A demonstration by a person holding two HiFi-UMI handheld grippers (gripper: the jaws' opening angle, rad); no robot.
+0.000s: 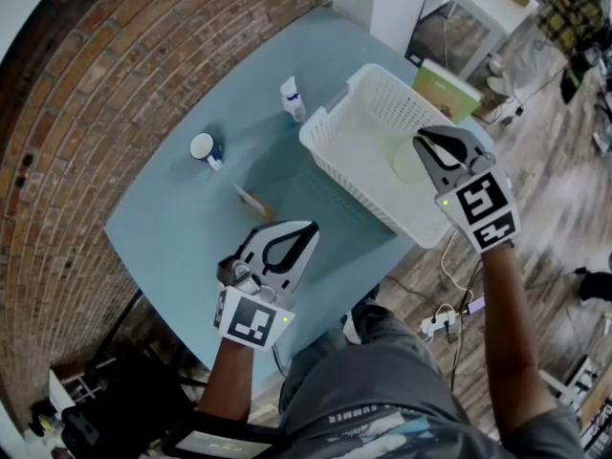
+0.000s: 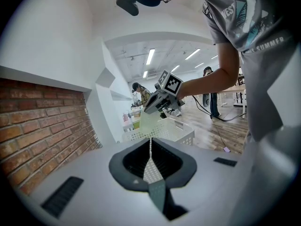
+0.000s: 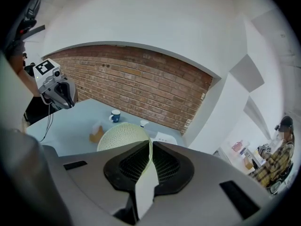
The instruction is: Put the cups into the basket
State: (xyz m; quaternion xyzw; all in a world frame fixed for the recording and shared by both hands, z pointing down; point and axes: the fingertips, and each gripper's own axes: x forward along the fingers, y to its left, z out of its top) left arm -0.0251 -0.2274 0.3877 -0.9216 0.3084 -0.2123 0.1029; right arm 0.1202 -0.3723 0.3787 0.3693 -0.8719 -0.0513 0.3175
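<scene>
Over basket point(image 1: 335, 104), cup point(image 1: 409, 163) upright, axis vertical

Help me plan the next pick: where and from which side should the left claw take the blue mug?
Probably the rim. The mug stands upright with its mouth open, apart from the other things. So open the left claw, which is shut, and come straight down, one jaw inside the wall and one outside.
</scene>
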